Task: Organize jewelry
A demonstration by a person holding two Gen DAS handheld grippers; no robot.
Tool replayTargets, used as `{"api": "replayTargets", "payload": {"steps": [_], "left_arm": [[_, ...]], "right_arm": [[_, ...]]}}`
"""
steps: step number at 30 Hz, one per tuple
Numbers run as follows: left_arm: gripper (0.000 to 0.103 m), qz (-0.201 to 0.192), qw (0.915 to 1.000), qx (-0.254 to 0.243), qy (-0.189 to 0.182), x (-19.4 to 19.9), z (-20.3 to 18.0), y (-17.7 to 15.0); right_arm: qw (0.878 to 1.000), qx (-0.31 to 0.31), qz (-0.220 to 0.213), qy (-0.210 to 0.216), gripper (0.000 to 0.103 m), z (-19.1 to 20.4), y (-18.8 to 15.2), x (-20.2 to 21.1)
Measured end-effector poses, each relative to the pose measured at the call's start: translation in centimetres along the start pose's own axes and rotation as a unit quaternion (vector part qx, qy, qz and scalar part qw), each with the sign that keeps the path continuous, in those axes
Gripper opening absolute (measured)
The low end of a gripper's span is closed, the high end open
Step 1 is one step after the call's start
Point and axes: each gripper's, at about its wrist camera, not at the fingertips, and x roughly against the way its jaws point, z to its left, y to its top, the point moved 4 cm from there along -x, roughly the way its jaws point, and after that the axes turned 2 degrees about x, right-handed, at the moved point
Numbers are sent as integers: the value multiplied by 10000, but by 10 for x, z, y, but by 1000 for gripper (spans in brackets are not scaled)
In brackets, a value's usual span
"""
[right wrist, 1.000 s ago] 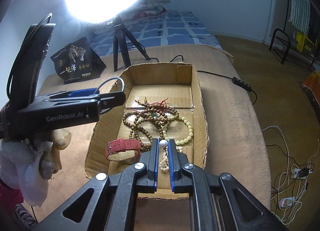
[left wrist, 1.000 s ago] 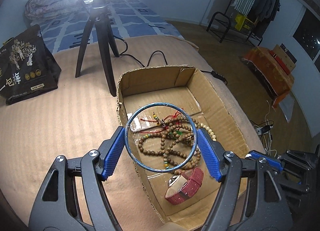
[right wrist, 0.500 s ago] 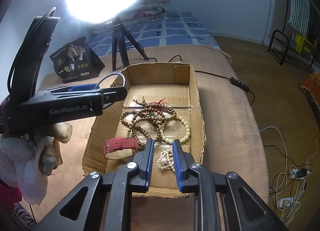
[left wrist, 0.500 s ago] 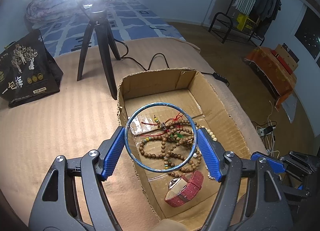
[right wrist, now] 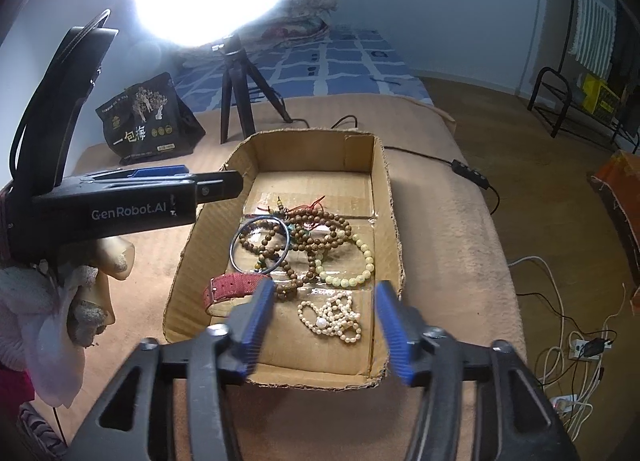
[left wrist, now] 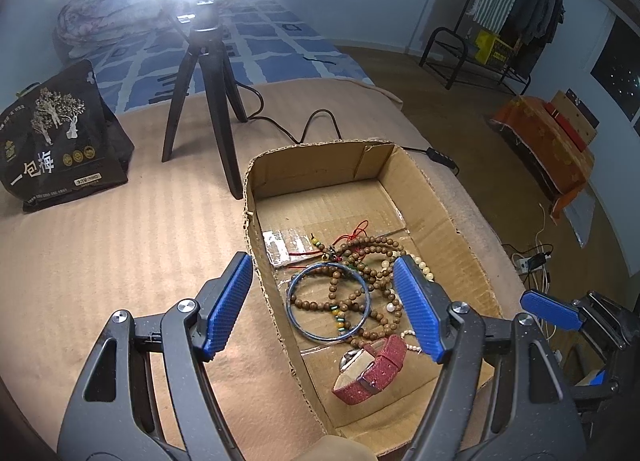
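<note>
Left gripper [left wrist: 322, 301] hangs over the box [left wrist: 460, 229], jaws wide, nothing between the pads; the blue bangle [left wrist: 328, 303] lies flat in the box on the brown beads [left wrist: 360, 257]. Right gripper [right wrist: 324, 317]: jaws opening, nothing gripped; the pearl strand [right wrist: 332, 317] lies on the box floor between the pads. Red watch [right wrist: 232, 289] at 9 o'clock from the pearls, pale bead bracelet [right wrist: 352, 265] at 12. Box sits on the bed [right wrist: 440, 221], tripod [right wrist: 240, 101] beyond it.
</note>
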Motion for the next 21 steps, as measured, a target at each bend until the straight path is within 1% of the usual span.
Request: {"api": "replayTargets", "payload": {"steps": [6, 8, 10, 14, 21], "left_arm": [[75, -98, 9999, -22, 48, 16, 2, -2], [75, -149, 9999, -42, 69, 25, 3, -3], [75, -199, 9997, -67, 90, 33, 3, -4], [75, -323, 9993, -120, 160, 52, 5, -7], [75, -552, 9982, -139, 178, 88, 10, -22]], "right_arm": [[9999, 89, -109, -80, 59, 8, 3, 13], [9997, 140, -154, -121, 62, 13, 4, 19], [9995, 193, -210, -156, 66, 17, 4, 25], [9988, 288, -327, -244, 67, 25, 3, 40], [9974, 289, -565, -343, 67, 31, -1, 70]]}}
